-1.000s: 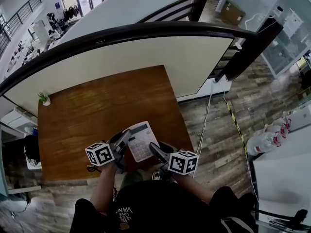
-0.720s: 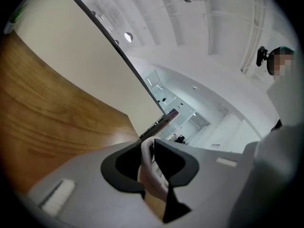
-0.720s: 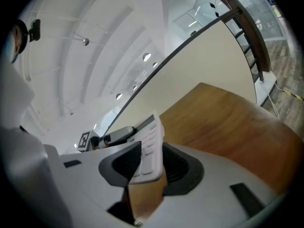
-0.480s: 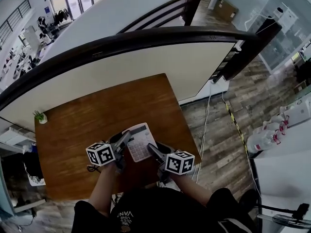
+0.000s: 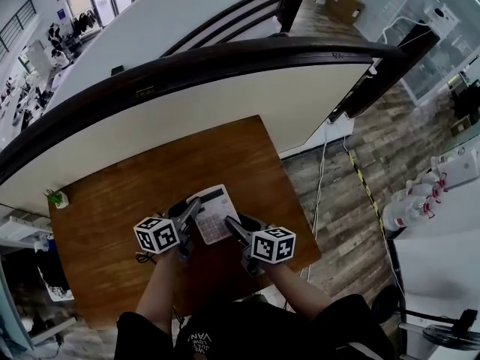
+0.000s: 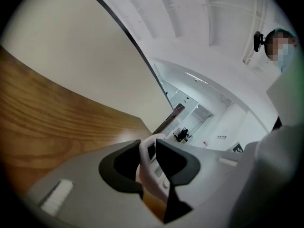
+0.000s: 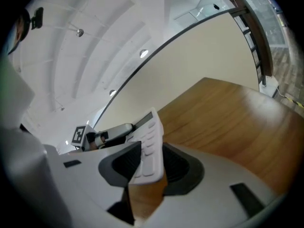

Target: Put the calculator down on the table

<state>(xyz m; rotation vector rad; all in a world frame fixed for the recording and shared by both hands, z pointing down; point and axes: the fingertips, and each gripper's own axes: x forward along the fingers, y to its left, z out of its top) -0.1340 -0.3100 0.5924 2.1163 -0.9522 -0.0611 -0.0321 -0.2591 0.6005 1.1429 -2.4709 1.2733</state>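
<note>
A white calculator (image 5: 211,214) is held low over the brown wooden table (image 5: 112,201), near its front right part. My left gripper (image 5: 192,211) is at its left edge and my right gripper (image 5: 231,226) at its near right corner. In the left gripper view the calculator's rim (image 6: 151,175) stands between the jaws of my left gripper (image 6: 148,149), which have just been opening; a slim gap shows at one pad. In the right gripper view my right gripper (image 7: 152,165) is shut on the keypad end of the calculator (image 7: 149,137).
A small potted plant (image 5: 54,198) sits at the table's far left corner. A curved white partition with a dark rail (image 5: 225,88) stands behind the table. The table's right edge (image 5: 304,223) is near my right gripper; a cable (image 5: 319,178) lies on the floor beyond.
Both grippers have carried the calculator further in over the table, away from its near edge, and lower. The calculator stays between both pairs of jaws.
</note>
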